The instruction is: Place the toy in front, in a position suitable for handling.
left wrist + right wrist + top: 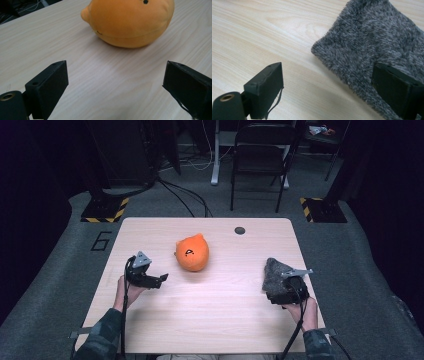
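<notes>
Reaching stage: left claw (115, 87) gapes before the orange plush (130, 22); right claw (327, 90), wide, must close on the grey cloth (372, 45).

This looks like a lab or recording studio, not a home. A bare wooden table (210, 320) stands alone on grey carpet (60, 300) marked with a "6" (101, 240) at its far left corner. Beyond it, dark surroundings hold stand bases edged in yellow-black hazard tape (105, 210), loose cables (187, 195) running across the floor, and a black folding chair (260, 160).
</notes>
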A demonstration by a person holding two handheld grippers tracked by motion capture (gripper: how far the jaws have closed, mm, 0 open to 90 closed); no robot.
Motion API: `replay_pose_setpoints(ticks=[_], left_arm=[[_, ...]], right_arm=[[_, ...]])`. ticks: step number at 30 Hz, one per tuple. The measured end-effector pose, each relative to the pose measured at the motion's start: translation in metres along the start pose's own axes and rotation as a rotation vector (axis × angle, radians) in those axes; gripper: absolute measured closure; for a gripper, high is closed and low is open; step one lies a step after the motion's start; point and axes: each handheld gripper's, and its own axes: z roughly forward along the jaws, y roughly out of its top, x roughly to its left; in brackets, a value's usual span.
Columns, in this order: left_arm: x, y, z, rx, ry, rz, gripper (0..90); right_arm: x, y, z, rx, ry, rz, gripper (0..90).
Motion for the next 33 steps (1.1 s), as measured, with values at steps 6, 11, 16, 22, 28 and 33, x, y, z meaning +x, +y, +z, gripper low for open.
replay_pose_setpoints(ticks=[6, 11, 16, 22, 28, 33], left_arm=[[0.007, 0.021, 0.011, -0.043, -0.006, 0.008, 6.7], [0.014, 0.034, 0.026, -0.060, -0.011, 0.004, 8.6], [0.017, 0.043, 0.038, -0.064, -0.038, -0.001, 9.2], [0.015, 0.053, 0.052, -0.056, -0.079, 0.010, 11.1], [0.010, 0.056, 0.066, -0.034, -0.098, 0.043, 12.9], [0.005, 0.061, 0.075, -0.013, -0.157, 0.053, 20.7]], right_arm=[[0.007, -0.005, -0.004, 0.005, 0.000, -0.015, 9.5], [0.009, -0.008, -0.006, 0.007, -0.005, -0.008, 9.6], [0.008, -0.012, -0.008, 0.008, -0.006, 0.002, 9.5], [0.008, -0.016, -0.008, 0.020, -0.004, -0.001, 9.5], [0.009, -0.017, -0.009, 0.016, -0.002, -0.003, 9.5], [0.008, -0.019, -0.009, 0.026, -0.005, 0.005, 9.6]])
